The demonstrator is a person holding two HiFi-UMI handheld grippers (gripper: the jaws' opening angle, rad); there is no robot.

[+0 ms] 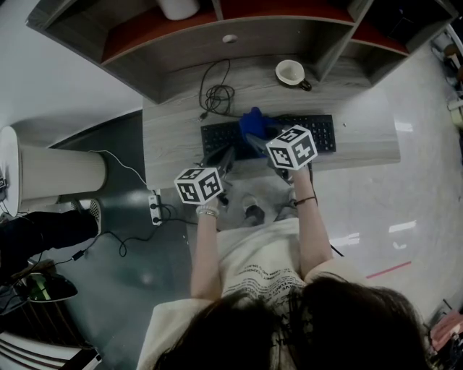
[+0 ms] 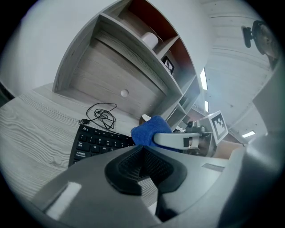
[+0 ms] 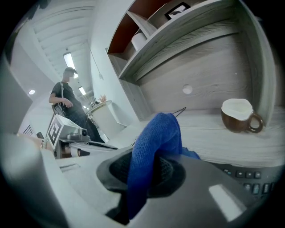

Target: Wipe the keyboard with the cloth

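Clamped in the jaws of the right gripper point(image 1: 262, 139), a bunched blue terry cloth point(image 3: 156, 136) sticks up past the tips, over the left half of the flat black keyboard point(image 1: 318, 134) on the grey wood-grain desk point(image 1: 170, 137). Just left, the left gripper point(image 1: 226, 159) hovers, jaws closed on nothing; both forearms point(image 1: 205, 253) reach forward.

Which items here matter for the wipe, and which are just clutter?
Job: keyboard, blue cloth, right tongs clamped on it.
Lying about: mug, coiled cable, power strip on the floor, white roll on the shelf.
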